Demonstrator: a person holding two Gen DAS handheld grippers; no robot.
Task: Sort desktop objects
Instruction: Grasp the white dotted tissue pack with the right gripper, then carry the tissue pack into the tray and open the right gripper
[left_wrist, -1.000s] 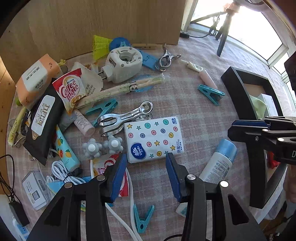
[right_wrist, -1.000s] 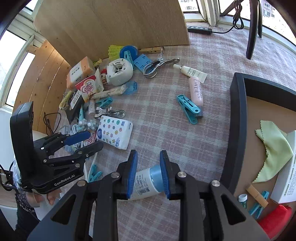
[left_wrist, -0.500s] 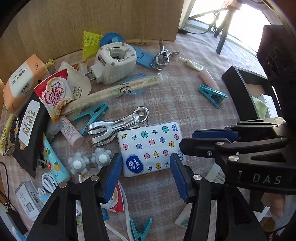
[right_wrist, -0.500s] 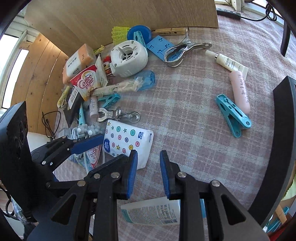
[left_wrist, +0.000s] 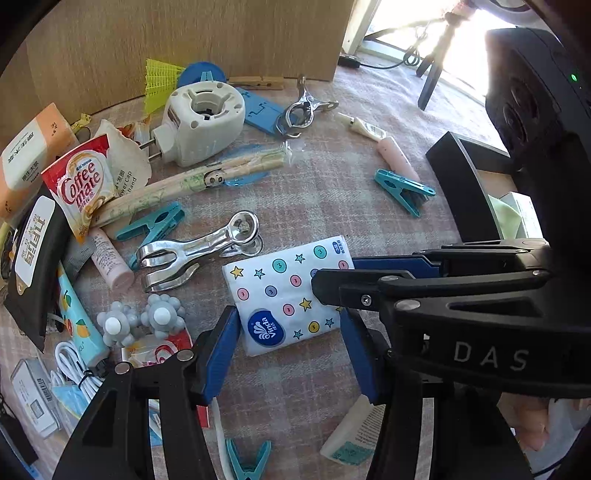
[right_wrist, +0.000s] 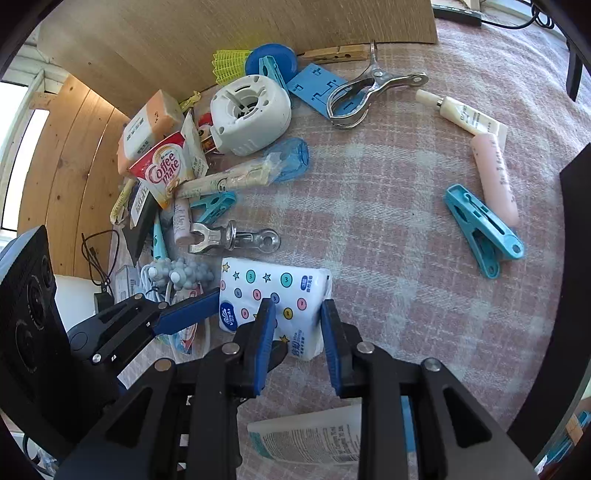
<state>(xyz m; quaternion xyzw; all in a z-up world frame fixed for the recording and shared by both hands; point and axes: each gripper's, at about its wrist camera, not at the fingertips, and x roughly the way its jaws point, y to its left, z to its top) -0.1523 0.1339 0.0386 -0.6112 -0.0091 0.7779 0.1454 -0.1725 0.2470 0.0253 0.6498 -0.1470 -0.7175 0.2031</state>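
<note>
1. While both my grippers crowd over the same spot, the tissue pack (left_wrist: 288, 295), white with coloured dots and stars, lies flat on the plaid tablecloth (right_wrist: 388, 192).
2. My left gripper (left_wrist: 290, 354) has its jaws spread, and they have just been opening; the near end of the pack sits between the blue pads, which do not press on it.
3. My right gripper (right_wrist: 297, 339) reaches in from the side, its jaws parted and lately widening a little. Its pads straddle one end of the pack, and I see no squeeze on the wrapper there.
4. Just beyond the pack lies a metal clip (left_wrist: 195, 254), and beside that a pair of grey knobbly rollers (left_wrist: 140, 321).
5. A white bottle (right_wrist: 306, 439) lies on its side under my right gripper, close to the camera.
6. Farther off, a teal clothespin (right_wrist: 484, 232) rests against a pink tube (right_wrist: 495, 177).
7. At the right edge stands a black tray (left_wrist: 465, 184).
8. A cluttered heap with a Coffee mate sachet (left_wrist: 81, 184) and a white round plug-in device (left_wrist: 203, 118) fills the far left.
</note>
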